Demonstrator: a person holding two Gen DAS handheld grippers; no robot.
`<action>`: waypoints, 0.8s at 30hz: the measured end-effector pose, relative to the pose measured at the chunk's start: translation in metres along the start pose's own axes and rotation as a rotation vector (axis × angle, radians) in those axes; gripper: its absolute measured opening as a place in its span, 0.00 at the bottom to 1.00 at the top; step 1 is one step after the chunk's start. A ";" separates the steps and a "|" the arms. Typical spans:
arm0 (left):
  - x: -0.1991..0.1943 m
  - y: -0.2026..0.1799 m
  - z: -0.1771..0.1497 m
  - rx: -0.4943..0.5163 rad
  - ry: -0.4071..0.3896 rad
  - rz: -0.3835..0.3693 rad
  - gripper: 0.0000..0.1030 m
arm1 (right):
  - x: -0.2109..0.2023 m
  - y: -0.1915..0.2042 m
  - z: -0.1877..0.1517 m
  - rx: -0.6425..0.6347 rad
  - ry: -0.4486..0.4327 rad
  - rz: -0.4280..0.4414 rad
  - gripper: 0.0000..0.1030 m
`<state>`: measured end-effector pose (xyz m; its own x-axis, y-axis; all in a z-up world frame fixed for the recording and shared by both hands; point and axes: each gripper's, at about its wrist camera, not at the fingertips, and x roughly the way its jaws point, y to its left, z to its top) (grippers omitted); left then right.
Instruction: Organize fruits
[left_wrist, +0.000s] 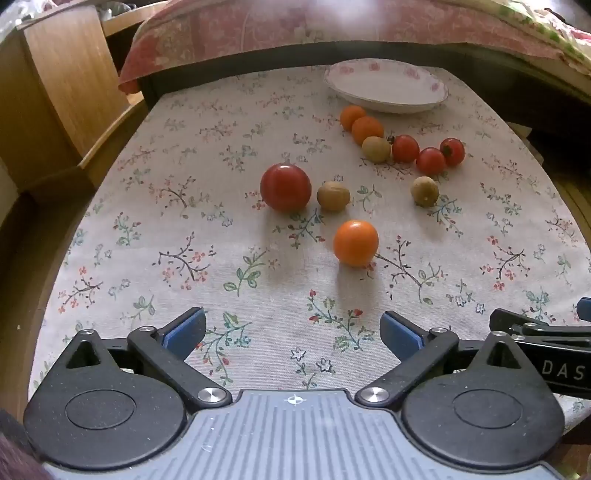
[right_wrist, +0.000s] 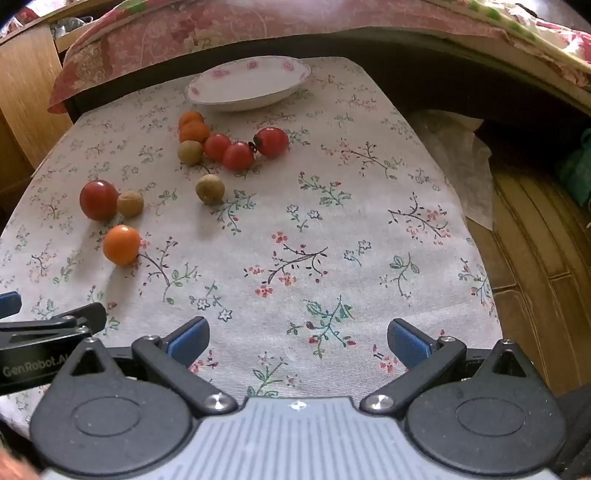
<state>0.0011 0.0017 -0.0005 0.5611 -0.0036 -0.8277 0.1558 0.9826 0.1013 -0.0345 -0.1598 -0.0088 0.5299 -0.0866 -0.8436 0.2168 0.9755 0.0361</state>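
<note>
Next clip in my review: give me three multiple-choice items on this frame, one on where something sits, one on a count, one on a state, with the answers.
1. Where does the plate stand on the tablecloth?
A. far edge, beyond the fruit
B. near edge, by the grippers
C. off the table

2. How many orange fruits lie on the cloth?
A. one
B. three
C. five

3. What is inside the plate?
A. all the fruit
B. one tomato
C. nothing

Answers:
1 A: the plate lies past every fruit, at the cloth's far side.
2 B: two sit together near the plate, and one alone nearer.
3 C: its bowl shows bare white, while the left gripper and right gripper are both open and hold nothing.
</note>
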 end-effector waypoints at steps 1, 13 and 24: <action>0.000 0.001 0.000 -0.001 0.002 -0.001 0.99 | 0.000 0.000 0.000 0.000 0.001 0.000 1.00; 0.002 -0.002 -0.002 0.005 0.004 0.010 0.98 | 0.002 0.000 -0.001 0.000 0.003 0.000 1.00; 0.003 -0.003 -0.004 0.012 0.015 0.012 0.96 | 0.003 0.000 -0.002 -0.001 0.008 -0.001 1.00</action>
<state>-0.0009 -0.0003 -0.0052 0.5511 0.0106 -0.8344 0.1591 0.9802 0.1175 -0.0342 -0.1595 -0.0128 0.5231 -0.0857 -0.8480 0.2166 0.9756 0.0350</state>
